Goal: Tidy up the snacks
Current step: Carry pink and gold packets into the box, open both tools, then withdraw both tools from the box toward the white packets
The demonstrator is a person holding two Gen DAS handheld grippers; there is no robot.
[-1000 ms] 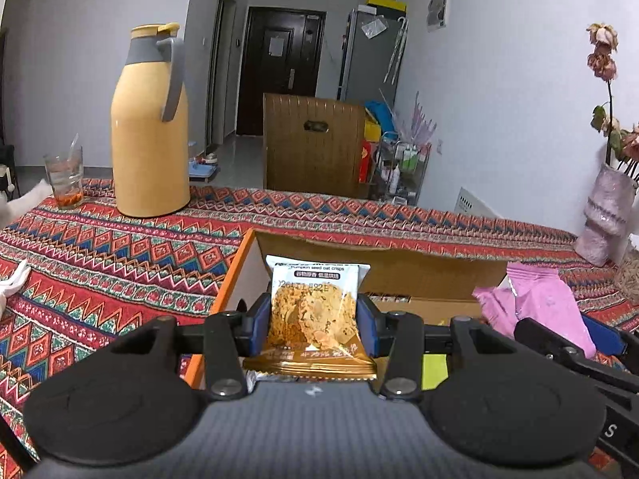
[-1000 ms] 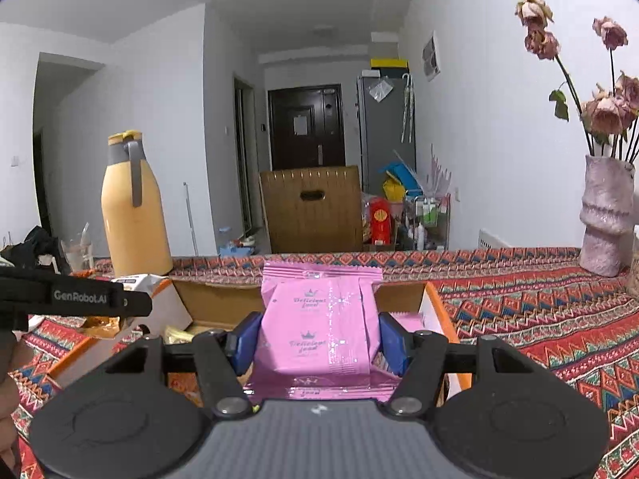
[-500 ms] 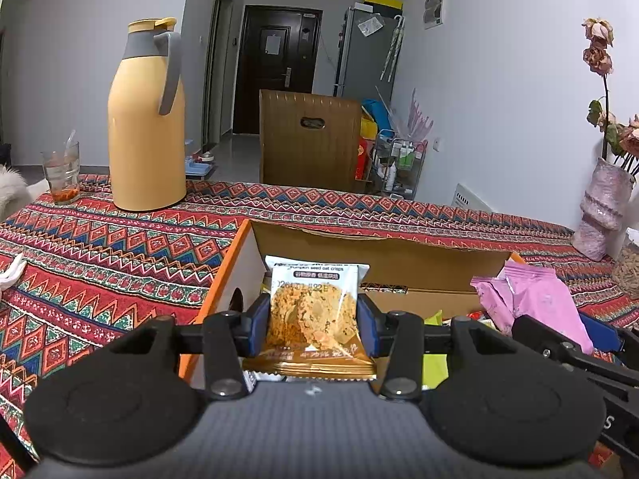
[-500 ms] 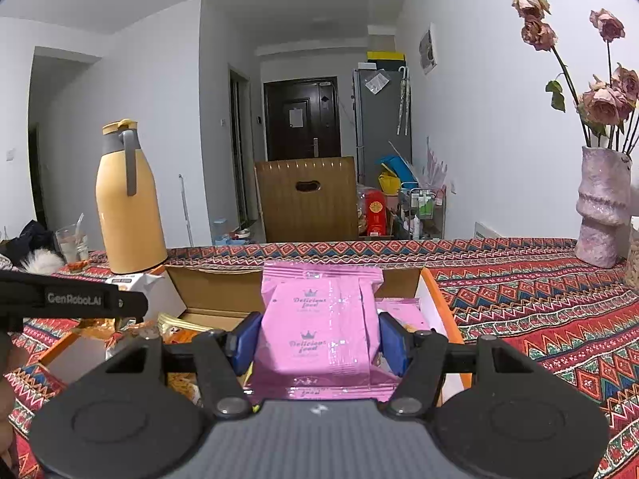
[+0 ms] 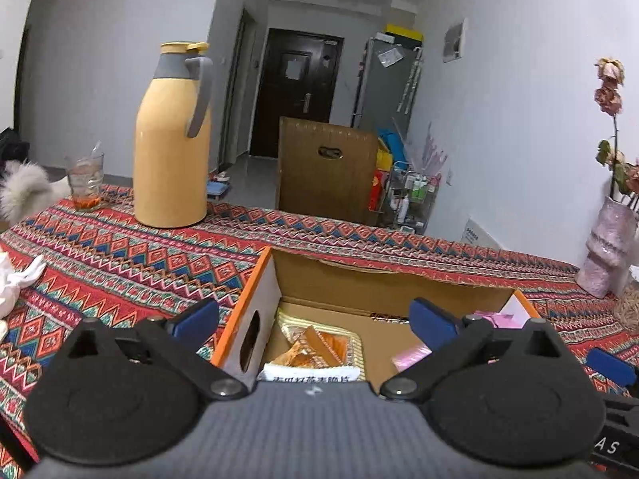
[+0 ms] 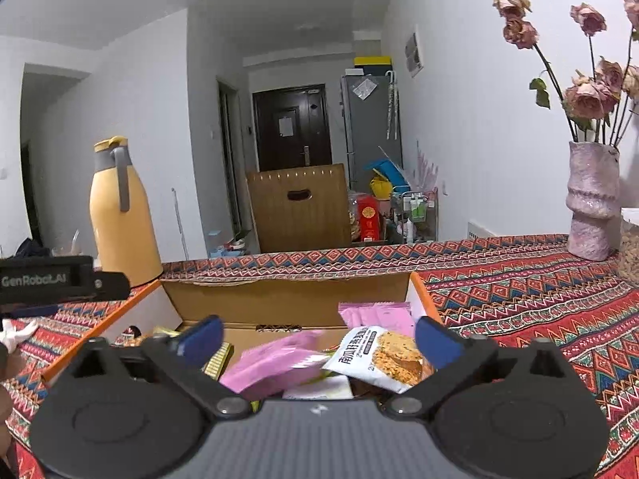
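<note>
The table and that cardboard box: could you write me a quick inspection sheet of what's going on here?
Surface: patterned tablecloth covers the table.
Job's things: open cardboard box holds a blurred pink packet, a crisp packet and more pink packets at the back.
Clutter: yellow thermos, glass, white cloth.
Grippers: left gripper and right gripper are open above the box, jaws just opened, pads gripping nothing.
Cables: nothing seen.
Surroundings: vase of dried roses, wooden chair, dark door, fridge.
</note>
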